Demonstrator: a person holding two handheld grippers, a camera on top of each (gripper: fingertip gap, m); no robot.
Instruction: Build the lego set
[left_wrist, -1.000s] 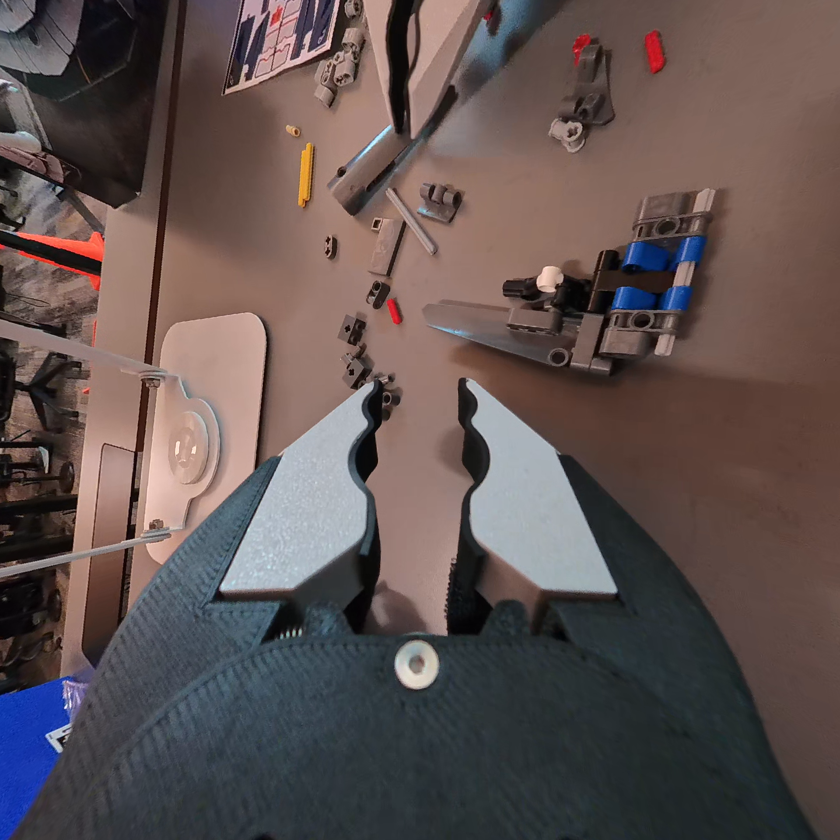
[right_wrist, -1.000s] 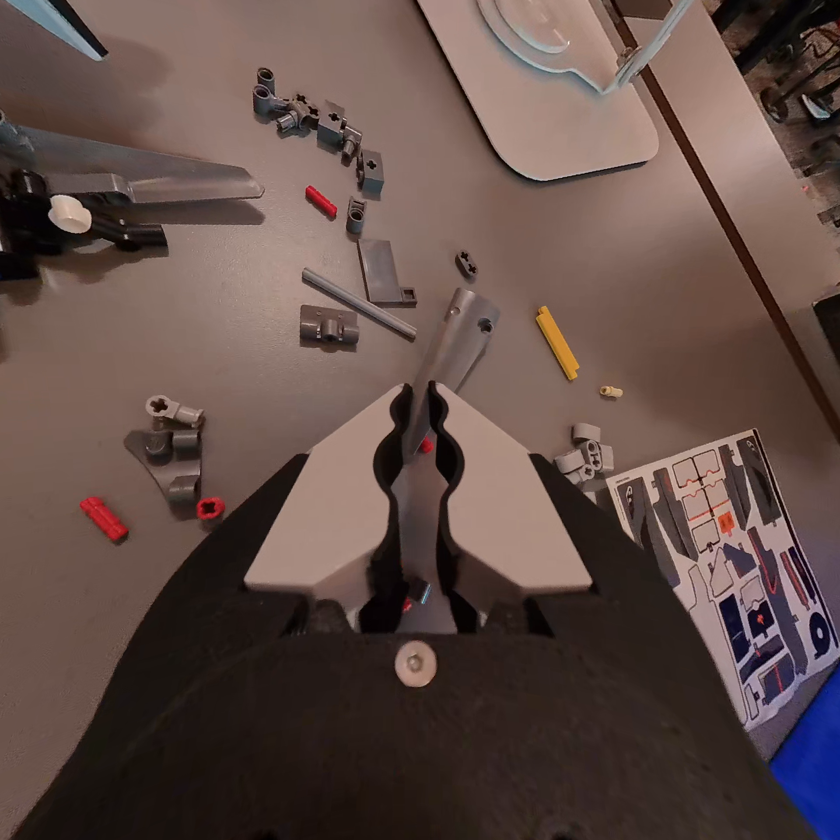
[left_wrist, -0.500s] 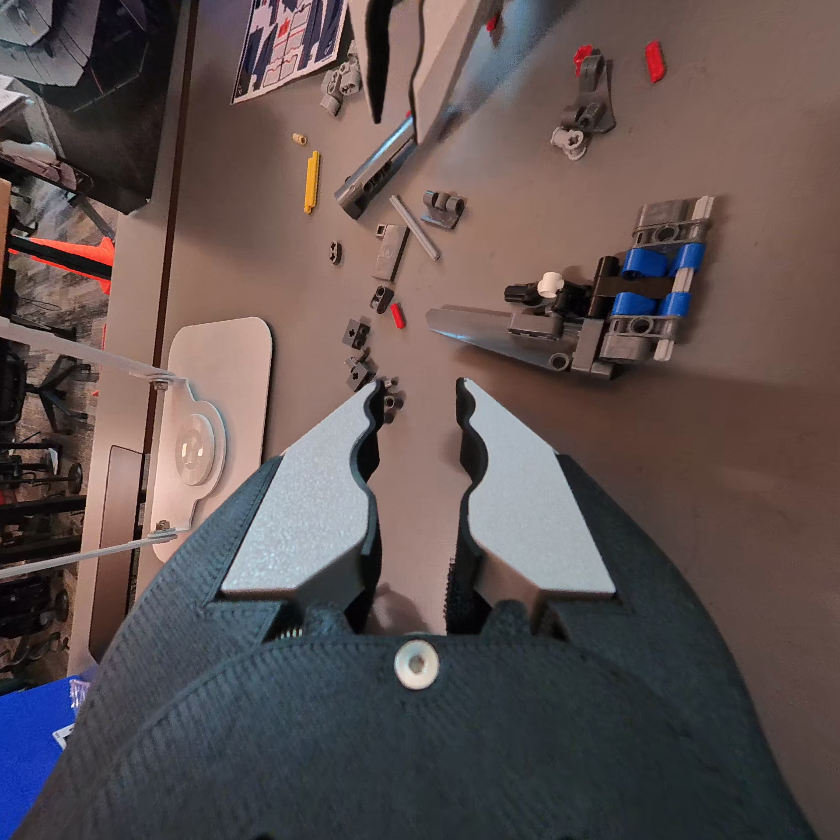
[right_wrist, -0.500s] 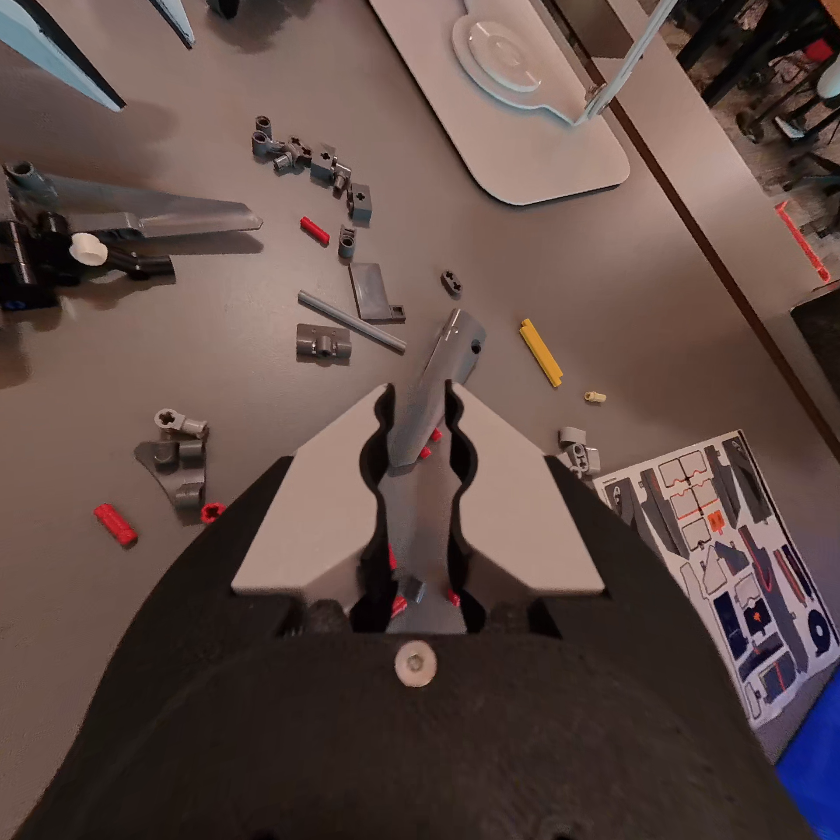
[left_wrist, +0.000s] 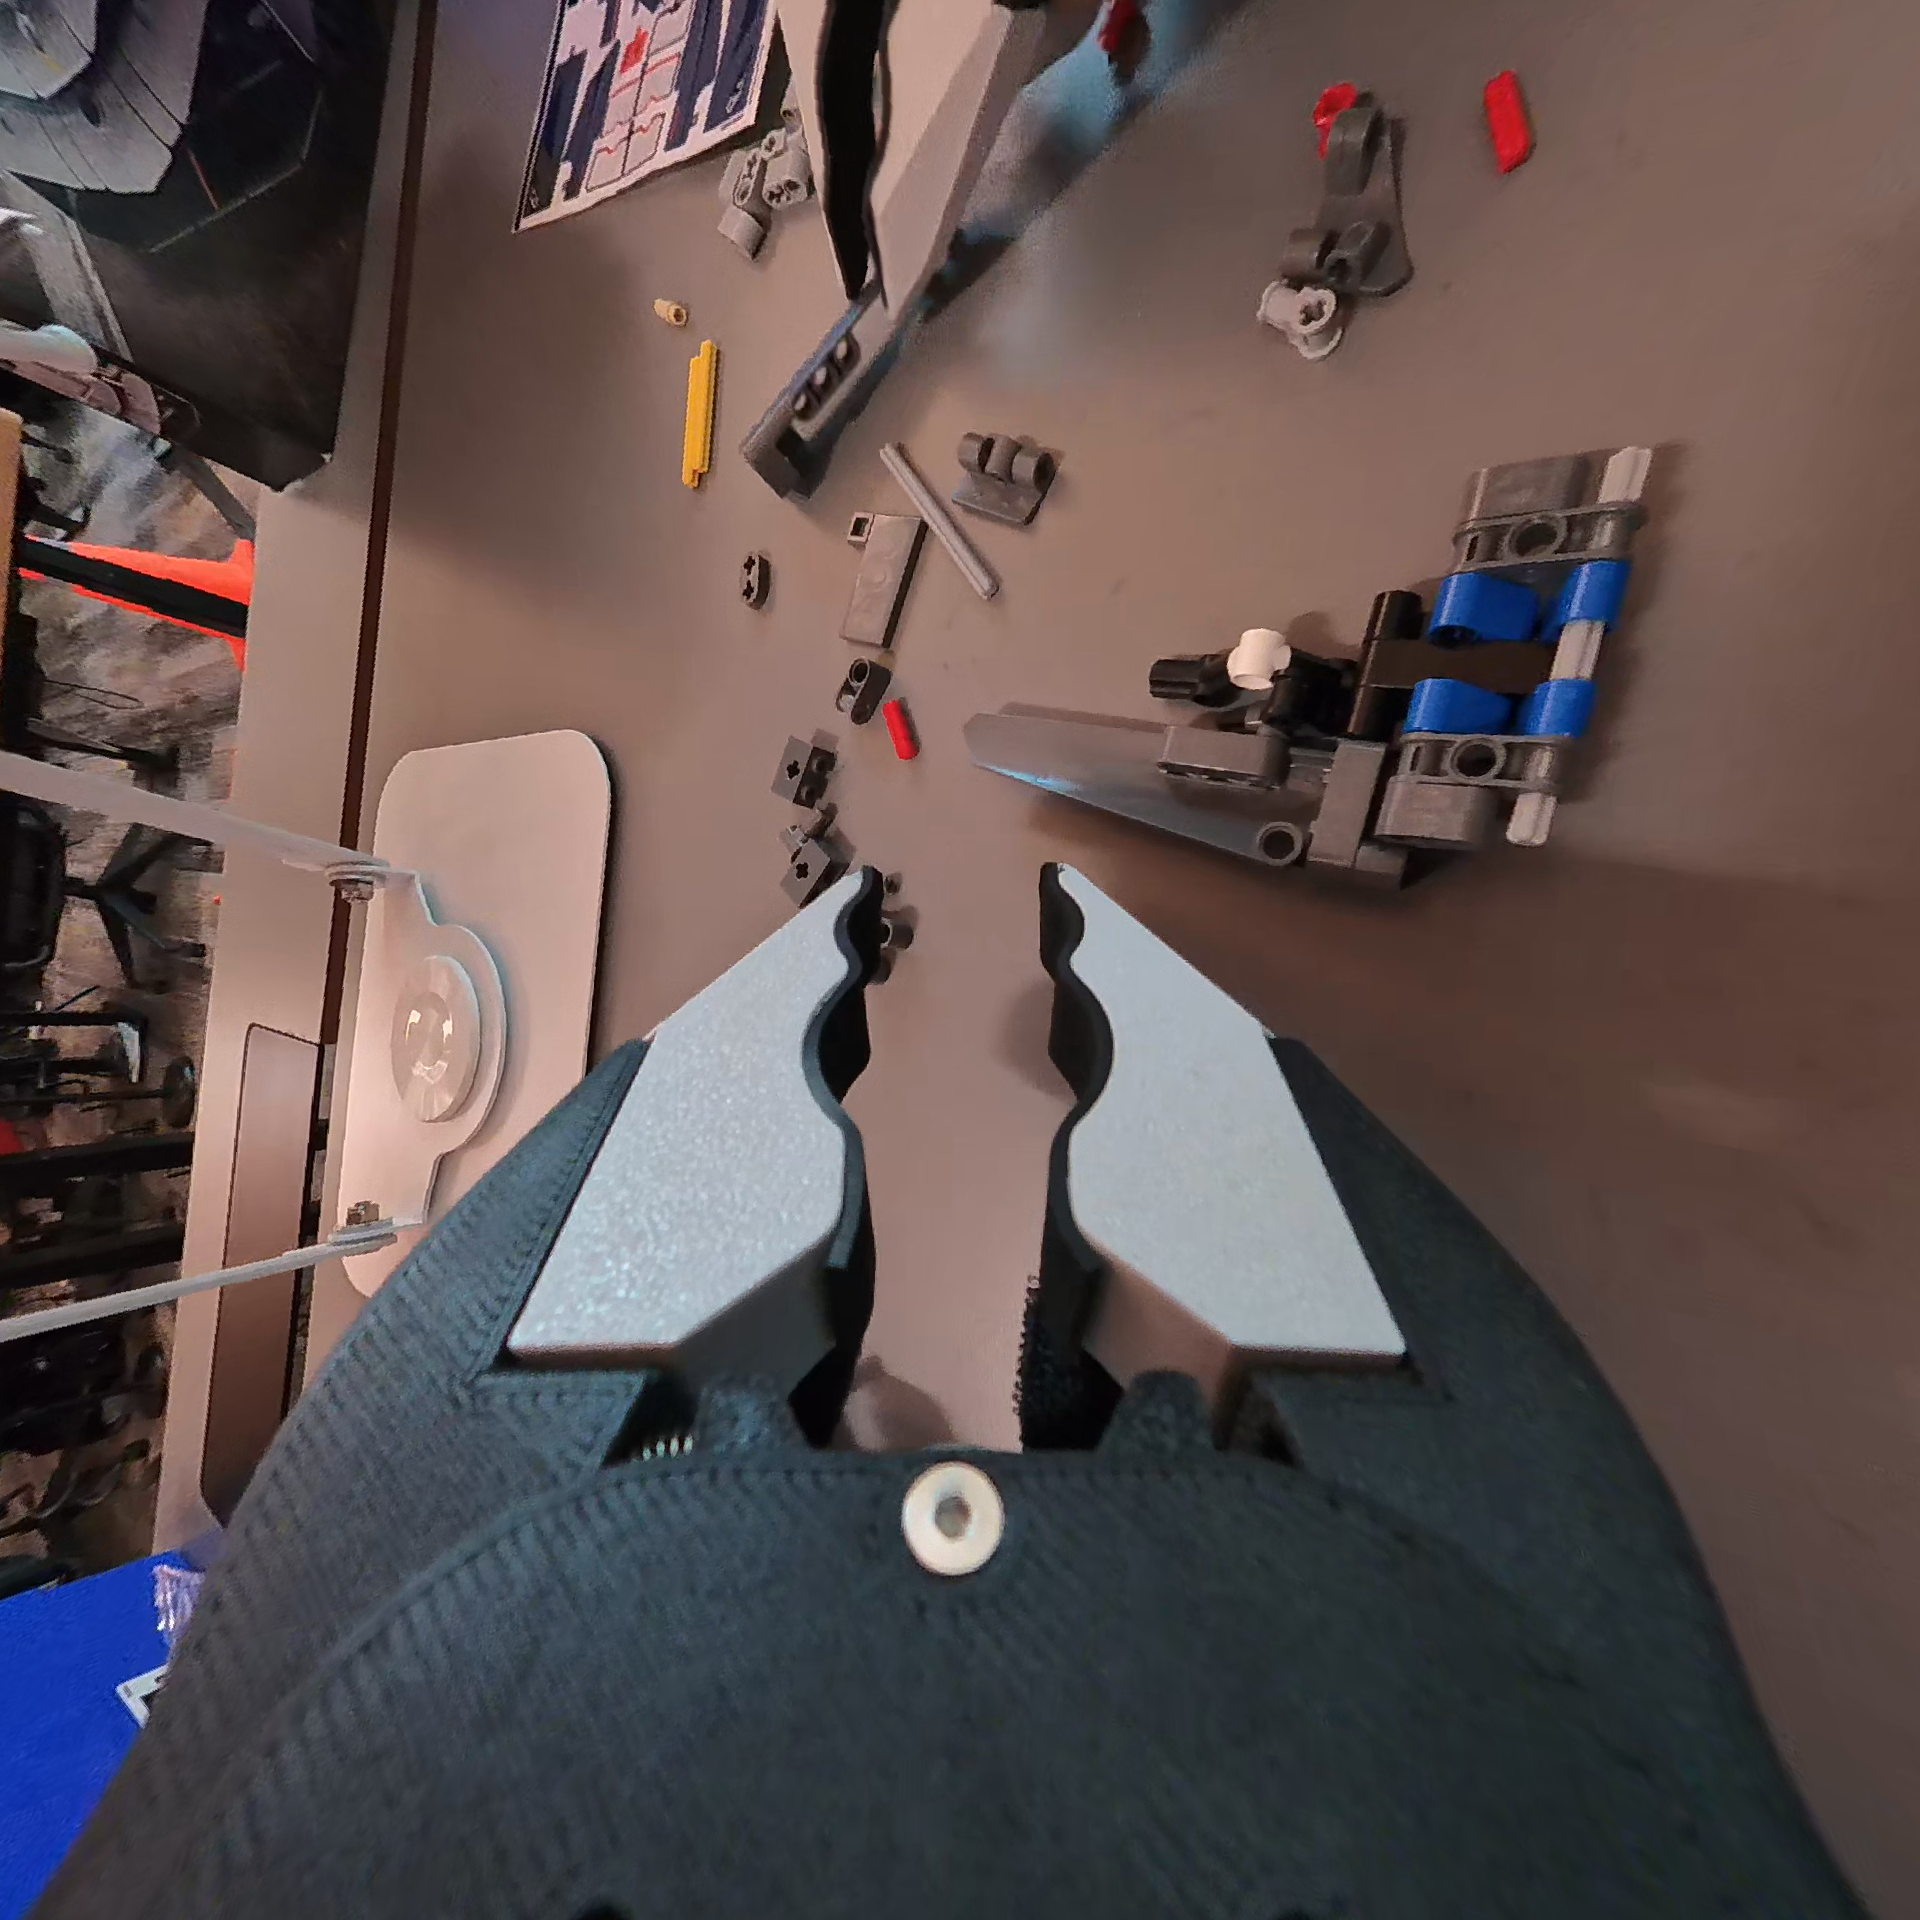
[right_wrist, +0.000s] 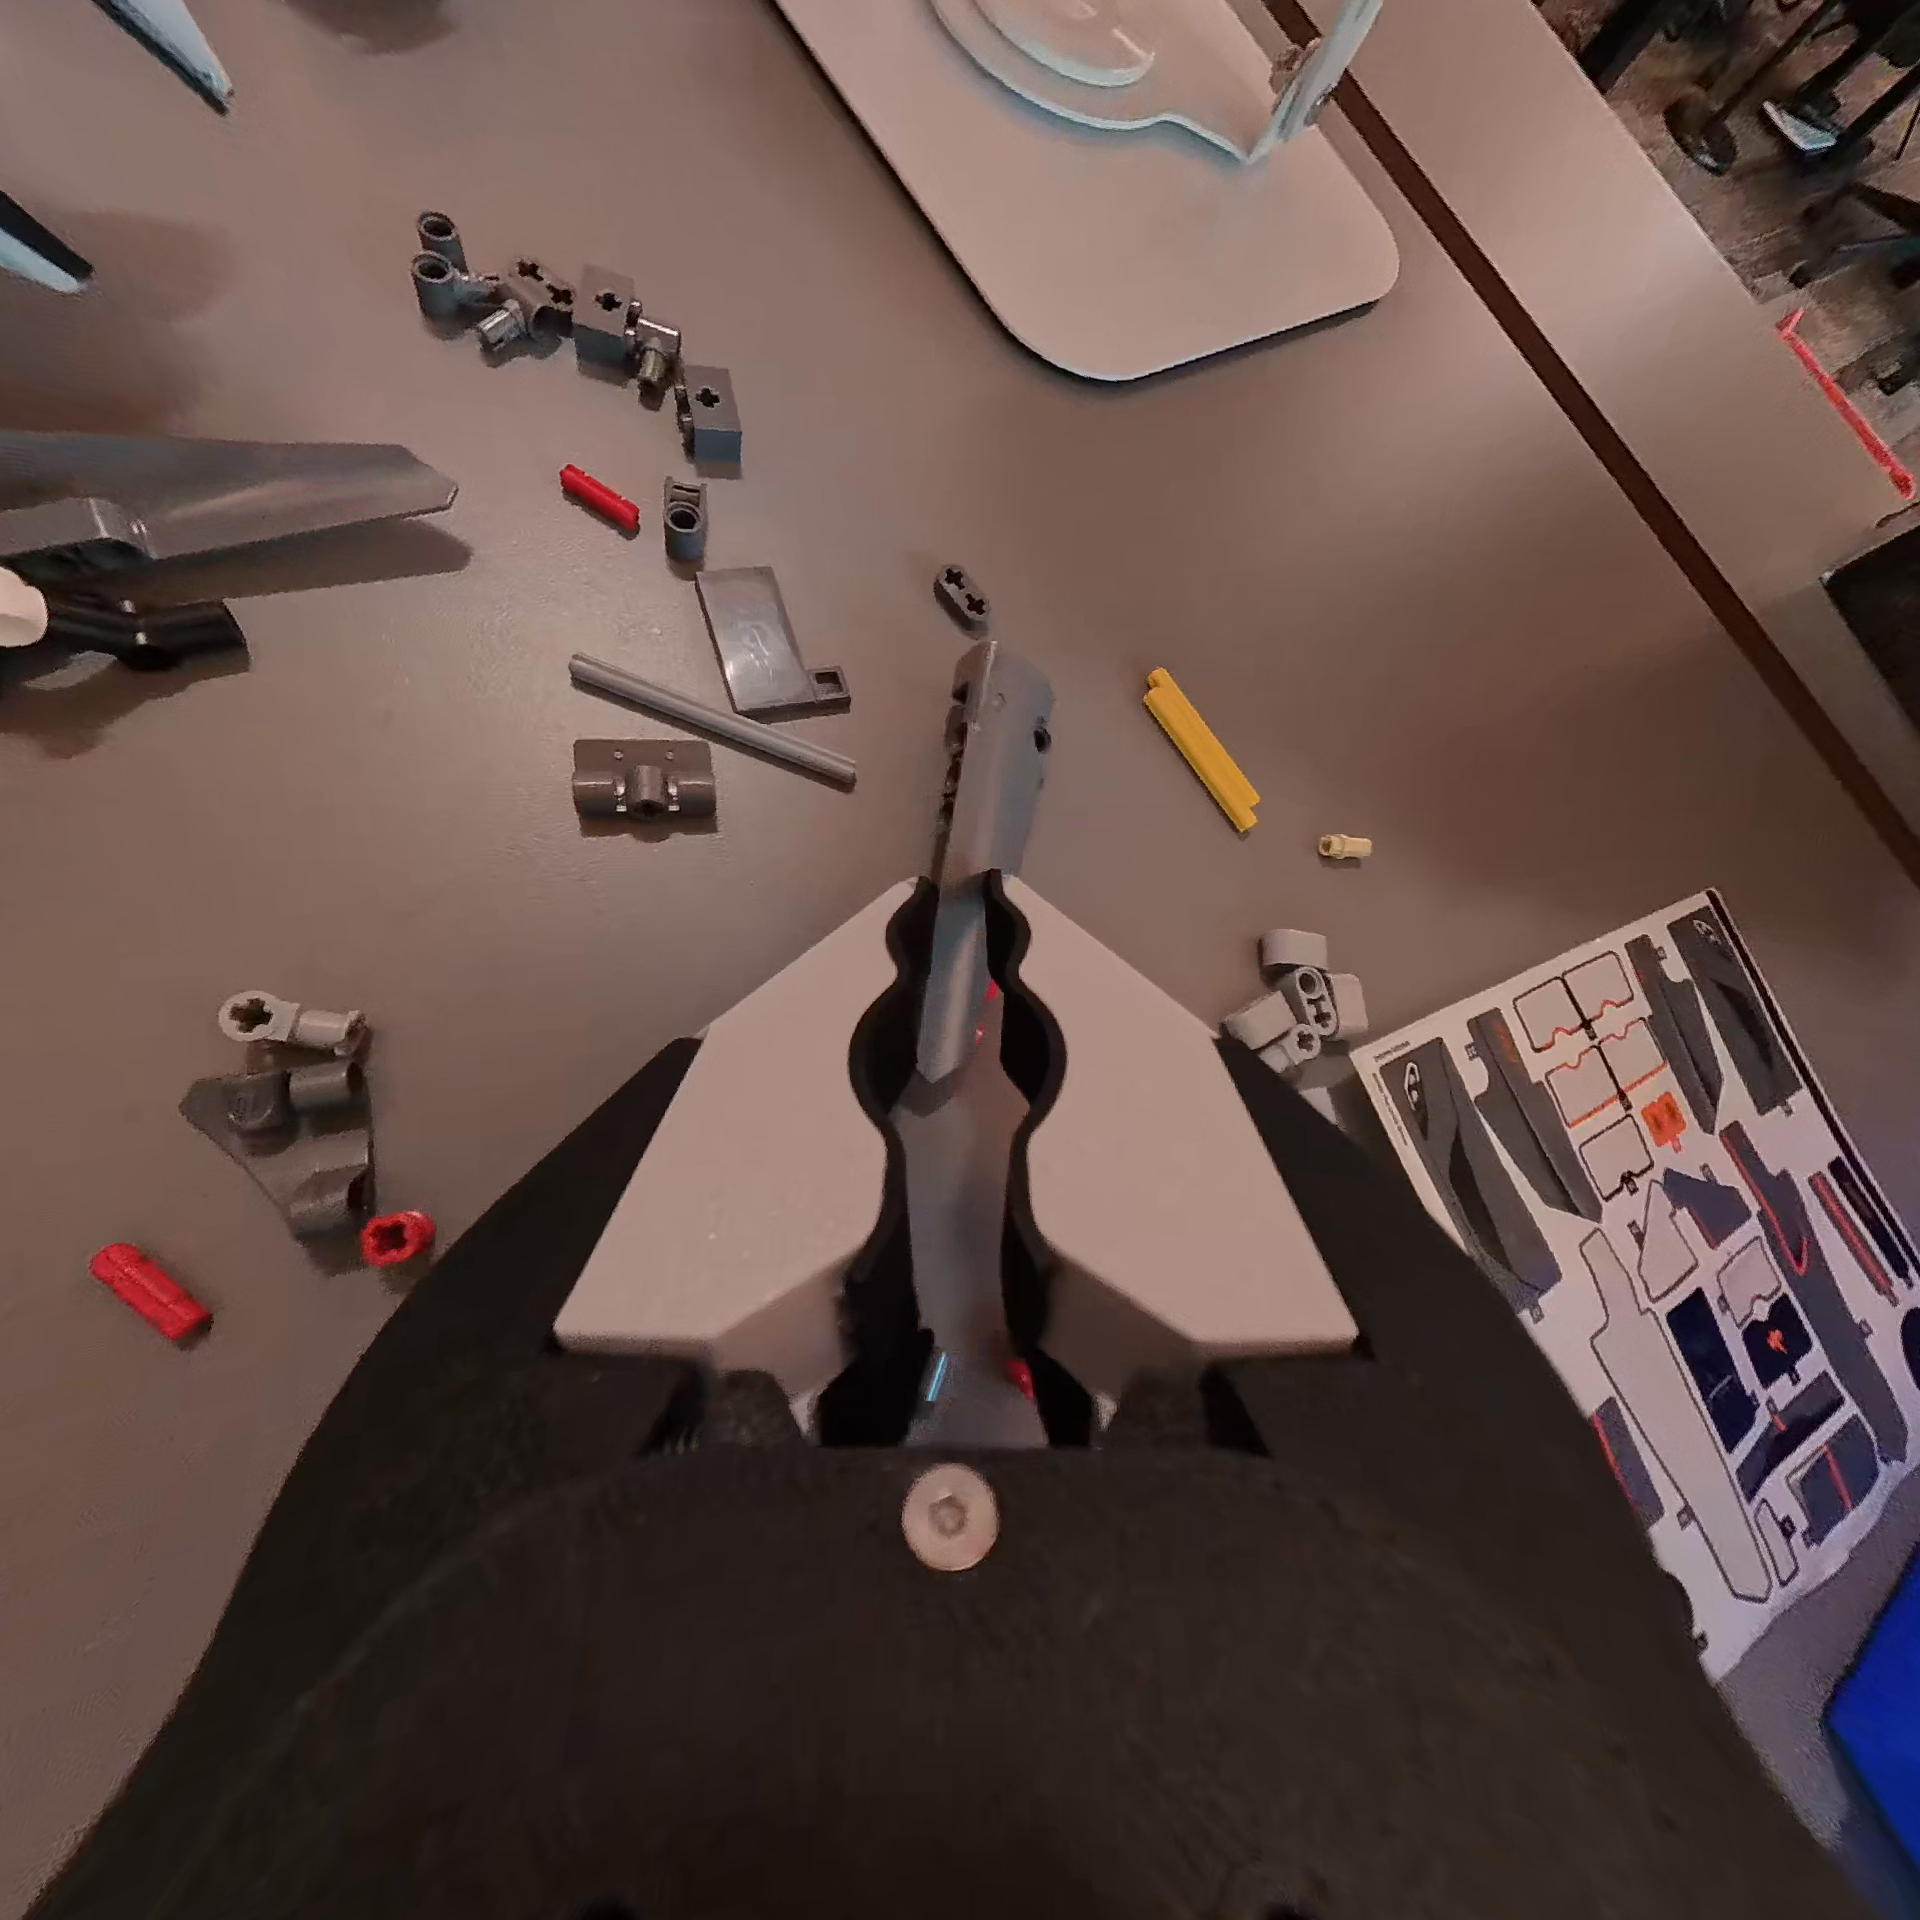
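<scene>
On my left wrist view, the left gripper hangs over the bench with its fingers spread and nothing between them, pointing at a little clump of dark grey connectors. Off to the right lies the half-built assembly, a long grey wedge panel with blue bushings and a black-and-white bit clipped on. I'd guess it's light, rigid plastic, and I'd take it by the chunky grey frame end, not the thin wedge tip, since the pinned joints look like they could pop apart if twisted. Farther up, the right gripper is blurry, coming in at a slant with its piece. Switching to the right wrist view, the right gripper has its fingers clamped on a long grey panel piece, which sticks out forward past the tips, tilted down toward the bench. The smooth plastic is probably slippery, so the narrow pinch could let it swivel. Loose red pins, a yellow axle and a sticker sheet sit around it.
</scene>
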